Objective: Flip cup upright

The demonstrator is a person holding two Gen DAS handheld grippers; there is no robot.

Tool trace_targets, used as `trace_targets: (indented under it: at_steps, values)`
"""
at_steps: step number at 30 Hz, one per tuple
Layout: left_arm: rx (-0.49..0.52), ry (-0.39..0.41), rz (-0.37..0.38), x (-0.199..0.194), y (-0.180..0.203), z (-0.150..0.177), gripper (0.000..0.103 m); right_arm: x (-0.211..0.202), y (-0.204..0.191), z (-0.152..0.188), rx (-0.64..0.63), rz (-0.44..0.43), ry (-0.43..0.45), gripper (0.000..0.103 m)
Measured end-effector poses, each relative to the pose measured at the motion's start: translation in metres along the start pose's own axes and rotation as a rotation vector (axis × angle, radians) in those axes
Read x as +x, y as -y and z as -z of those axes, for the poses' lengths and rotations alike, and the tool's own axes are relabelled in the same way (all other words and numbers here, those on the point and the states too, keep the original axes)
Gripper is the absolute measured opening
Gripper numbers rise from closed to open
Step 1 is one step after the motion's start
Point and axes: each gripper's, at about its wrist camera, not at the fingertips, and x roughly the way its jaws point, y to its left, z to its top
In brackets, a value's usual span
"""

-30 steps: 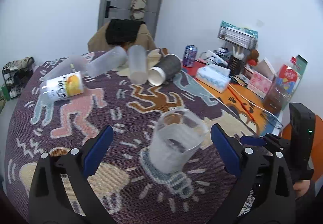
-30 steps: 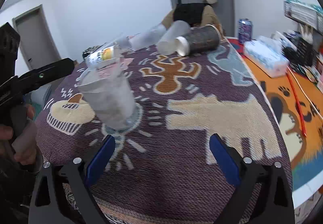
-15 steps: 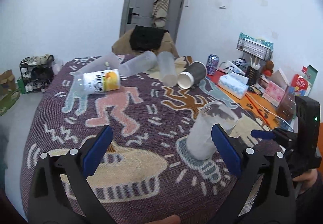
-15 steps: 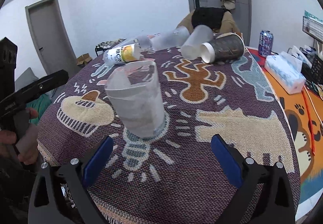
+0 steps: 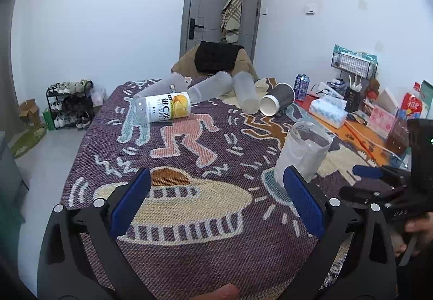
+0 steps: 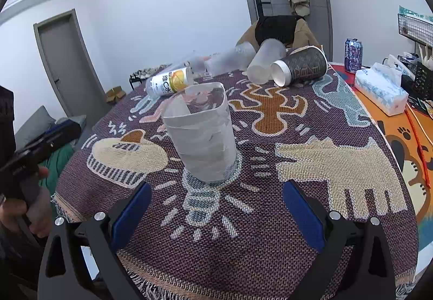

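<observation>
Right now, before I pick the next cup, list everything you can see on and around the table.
Upright cup: 1, clear plastic, on the lightbulb pattern, near edge.
Frosted cups: 3, translucent, lying at the far side.
Paper cup: 1, dark with white rim, lying beside them.
Bottle: 1, clear with orange label, lying far left.
Soda can: 1, purple, upright, far right.
Tissue pack: 1, white-blue, right side.
Tablecloth: 1, purple, patterned.
Shoe rack: 1, black, floor left.
Left gripper: open, fingers blue.
Right gripper: open, fingers blue.
</observation>
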Motion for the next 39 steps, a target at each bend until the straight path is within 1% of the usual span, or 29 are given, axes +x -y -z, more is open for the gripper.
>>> trace_targets:
  at_steps: [4, 7, 13, 23, 39]
  values:
    - [0.023, 0.003, -0.020, -0.008, 0.002, 0.004, 0.097, -0.011, -0.001, 0.003, 0.001, 0.006, 0.030, 0.095]
    - [0.008, 0.013, -0.019, -0.015, 0.001, 0.006, 0.097, -0.016, -0.001, 0.005, 0.006, 0.009, 0.038, 0.095]
    - [0.010, 0.017, -0.035, -0.023, 0.004, 0.010, 0.097, -0.023, -0.004, 0.007, 0.004, 0.005, 0.055, 0.095]
    - [0.014, 0.020, -0.041, -0.027, 0.009, 0.012, 0.097, -0.026, -0.005, 0.006, 0.003, 0.010, 0.075, 0.095]
    - [0.024, 0.014, -0.038, -0.020, 0.014, 0.008, 0.097, -0.025, 0.002, 0.006, 0.024, 0.015, 0.081, 0.095]
